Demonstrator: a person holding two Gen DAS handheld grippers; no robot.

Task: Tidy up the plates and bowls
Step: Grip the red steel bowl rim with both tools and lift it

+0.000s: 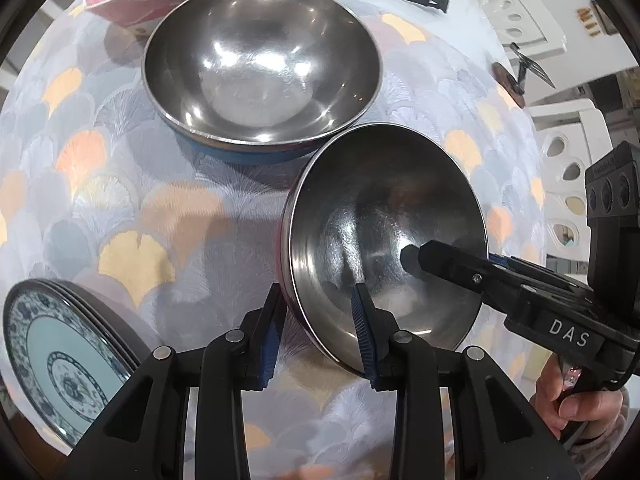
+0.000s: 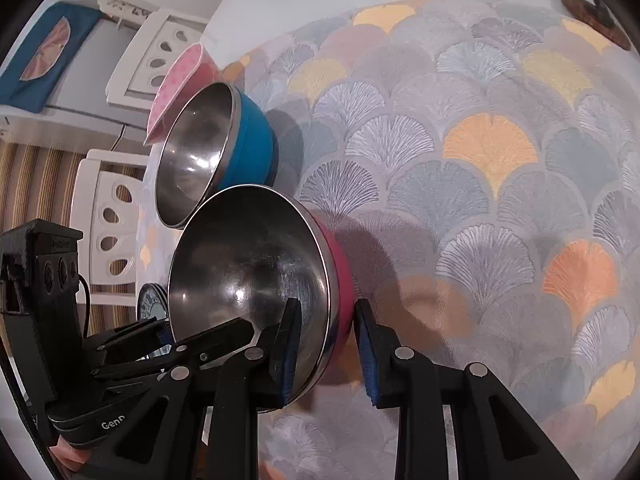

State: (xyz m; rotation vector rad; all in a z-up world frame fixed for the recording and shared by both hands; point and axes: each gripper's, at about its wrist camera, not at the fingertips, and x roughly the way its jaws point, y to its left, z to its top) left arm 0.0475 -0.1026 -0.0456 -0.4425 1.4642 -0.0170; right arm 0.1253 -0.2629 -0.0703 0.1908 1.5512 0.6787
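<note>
2 grippers, left (image 1: 320,328) and right (image 2: 326,344), clamped on red bowl (image 2: 256,280) rim, mid-lift; next, nesting into blue bowl (image 1: 260,68).

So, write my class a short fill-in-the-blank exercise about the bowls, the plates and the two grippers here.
1. Both grippers grip the rim of the steel bowl with the ____ outside.
2. The untouched steel bowl has a ____ outside.
3. The patterned plates lie nearest the ____ gripper.
4. The right gripper has one finger ____ the bowl.

Answers: pink; blue; left; inside
</note>
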